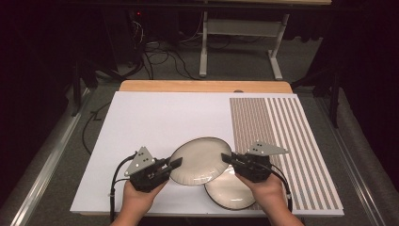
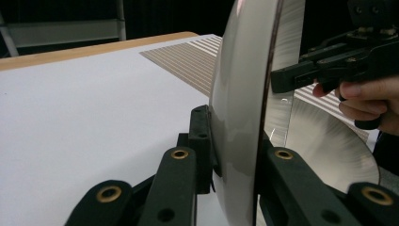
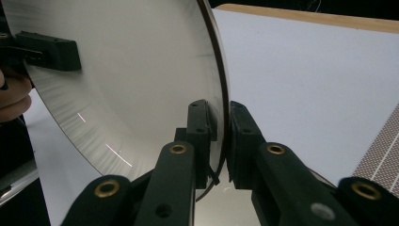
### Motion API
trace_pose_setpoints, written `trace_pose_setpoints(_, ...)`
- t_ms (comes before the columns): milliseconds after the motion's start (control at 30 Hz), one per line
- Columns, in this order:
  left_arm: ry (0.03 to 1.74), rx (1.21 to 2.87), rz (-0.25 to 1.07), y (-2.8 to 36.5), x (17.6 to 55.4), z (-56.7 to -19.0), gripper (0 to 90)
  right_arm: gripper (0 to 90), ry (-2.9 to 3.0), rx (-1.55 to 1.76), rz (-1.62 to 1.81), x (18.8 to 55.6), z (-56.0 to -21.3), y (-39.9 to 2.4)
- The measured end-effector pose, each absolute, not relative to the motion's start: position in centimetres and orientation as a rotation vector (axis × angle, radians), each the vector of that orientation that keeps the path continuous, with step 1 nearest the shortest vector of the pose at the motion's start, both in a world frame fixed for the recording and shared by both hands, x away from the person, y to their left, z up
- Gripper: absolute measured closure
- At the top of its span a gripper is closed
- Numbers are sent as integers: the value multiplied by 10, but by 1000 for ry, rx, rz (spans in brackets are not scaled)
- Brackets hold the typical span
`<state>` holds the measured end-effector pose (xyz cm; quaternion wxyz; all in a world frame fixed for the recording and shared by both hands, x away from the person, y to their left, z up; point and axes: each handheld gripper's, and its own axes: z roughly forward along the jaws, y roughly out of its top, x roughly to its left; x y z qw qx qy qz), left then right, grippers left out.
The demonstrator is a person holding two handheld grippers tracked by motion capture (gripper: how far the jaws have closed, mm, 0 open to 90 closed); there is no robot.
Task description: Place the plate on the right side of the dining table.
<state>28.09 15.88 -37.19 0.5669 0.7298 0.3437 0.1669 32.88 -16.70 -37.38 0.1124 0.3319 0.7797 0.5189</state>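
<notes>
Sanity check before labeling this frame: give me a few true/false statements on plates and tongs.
1. Both tongs grip the upper plate. True: left tongs and right tongs clamp opposite rims.
2. The lower plate lies on the mat. True.
3. The held plate lies flat on the mat. False: it is lifted, above the other plate.
4. The left tongs are open. False: shut on the rim.
5. The striped area is on the mat's left. False: right side.

text: none readable | labels/brands/numbers: nothing legible is showing on the shiny round silver plate point(image 1: 200, 159) | signs: the white sheet-covered worktop point(image 1: 155, 122) is showing only brown stripes, no lettering
</notes>
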Motion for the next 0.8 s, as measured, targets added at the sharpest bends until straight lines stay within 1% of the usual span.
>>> trace_pose_setpoints(167, 811, 1717, 395, 154, 281, -368, 799, 838, 2280, 977, 1519, 328, -371, -170)
trace_pose_setpoints(300, 796, 1711, 383, 151, 285, -360, 799, 845, 2250, 963, 1535, 326, -362, -177)
trace_pose_setpoints(500, 782, 1731, 369, 138, 299, -348, 796, 850, 2204, 972, 1535, 327, -349, -189)
trace_pose_setpoints(733, 778, 1750, 302, 117, 321, -339, 796, 858, 2152, 990, 1527, 333, -337, -213)
trace_pose_setpoints(800, 776, 1758, 301, 110, 326, -338, 794, 861, 2135, 1003, 1530, 334, -333, -220)
